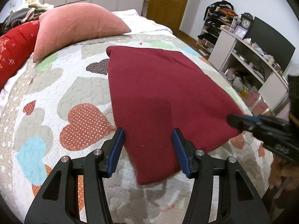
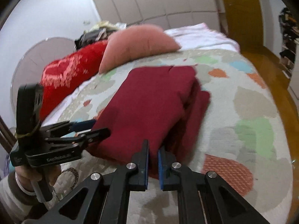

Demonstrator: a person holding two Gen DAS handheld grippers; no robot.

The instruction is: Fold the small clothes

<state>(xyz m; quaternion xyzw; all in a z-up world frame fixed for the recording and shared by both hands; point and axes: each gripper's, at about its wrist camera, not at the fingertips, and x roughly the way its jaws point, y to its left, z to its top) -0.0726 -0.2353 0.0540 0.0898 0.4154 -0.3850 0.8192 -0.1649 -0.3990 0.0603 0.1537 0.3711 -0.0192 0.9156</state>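
Observation:
A dark red garment (image 1: 158,85) lies folded into a long flat shape on the heart-patterned quilt (image 1: 56,97). In the left wrist view my left gripper (image 1: 148,132) stands open over its near end, one pad at the cloth's left edge and the other above the cloth. My right gripper (image 1: 230,120) reaches in from the right and pinches the garment's right corner. In the right wrist view the right gripper (image 2: 153,145) has its jaws nearly together on the near edge of the garment (image 2: 153,100). The left gripper (image 2: 101,126) comes in from the left at the cloth's corner, held by a hand (image 2: 28,177).
A pink pillow (image 1: 78,24) and a red cushion (image 1: 15,48) lie at the head of the bed, with a heap of clothes behind them. A cluttered shelf unit (image 1: 252,65) stands past the bed's right edge. The wooden floor (image 2: 271,78) runs alongside the bed.

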